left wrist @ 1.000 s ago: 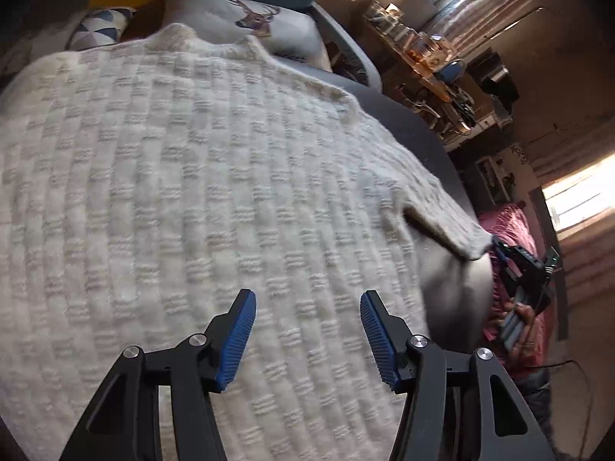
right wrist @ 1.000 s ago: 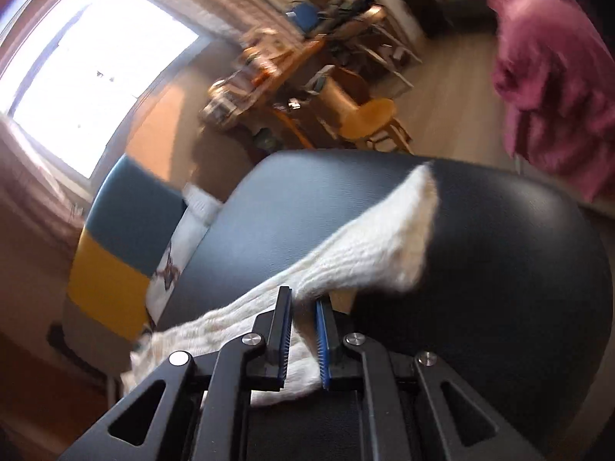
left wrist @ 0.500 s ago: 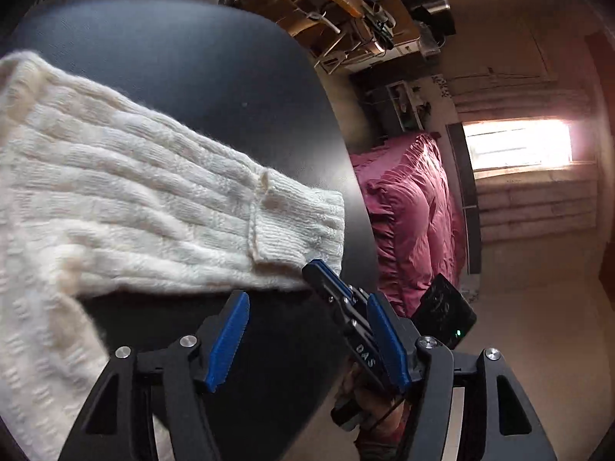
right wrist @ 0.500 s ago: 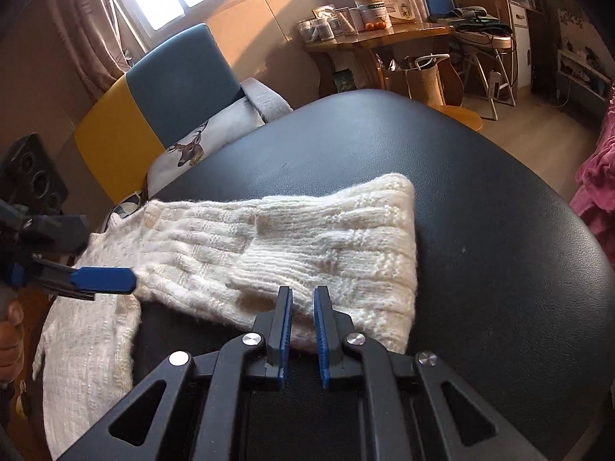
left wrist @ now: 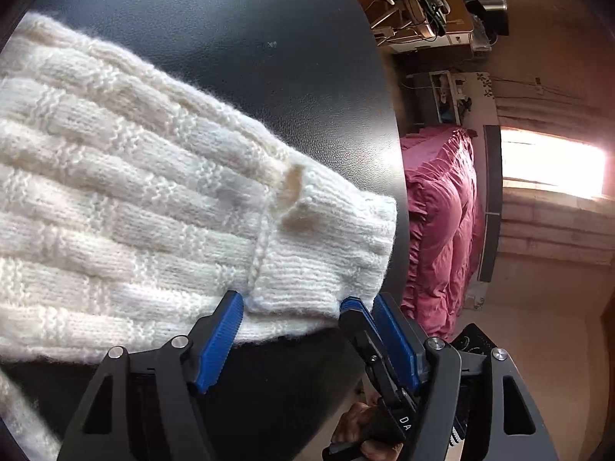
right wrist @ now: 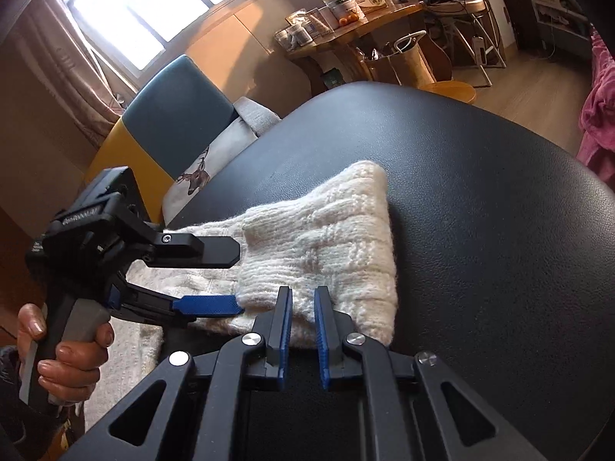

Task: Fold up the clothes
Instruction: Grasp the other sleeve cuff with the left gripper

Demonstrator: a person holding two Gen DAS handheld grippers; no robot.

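Note:
A cream knitted sweater lies on the round black table (left wrist: 269,57), and its sleeve (left wrist: 153,192) runs out to the ribbed cuff (left wrist: 326,253) near the table's edge. My left gripper (left wrist: 307,303) is open, with its blue pads either side of the cuff's near edge. In the right wrist view the left gripper (right wrist: 240,278) comes in from the left, held by a hand (right wrist: 73,361). My right gripper (right wrist: 303,299) is shut on the cuff's near edge (right wrist: 346,261), with knit between its narrow jaws. The sweater's body is mostly out of view.
A blue and yellow chair (right wrist: 173,103) with a deer cushion (right wrist: 196,180) stands behind the table (right wrist: 480,192). A cluttered wooden desk (right wrist: 357,27) is at the back. Pink bedding (left wrist: 442,211) lies beyond the table's edge.
My left gripper swung from over the sweater's body to the sleeve cuff and closed in on it. My right gripper brought the held sleeve down flat onto the table.

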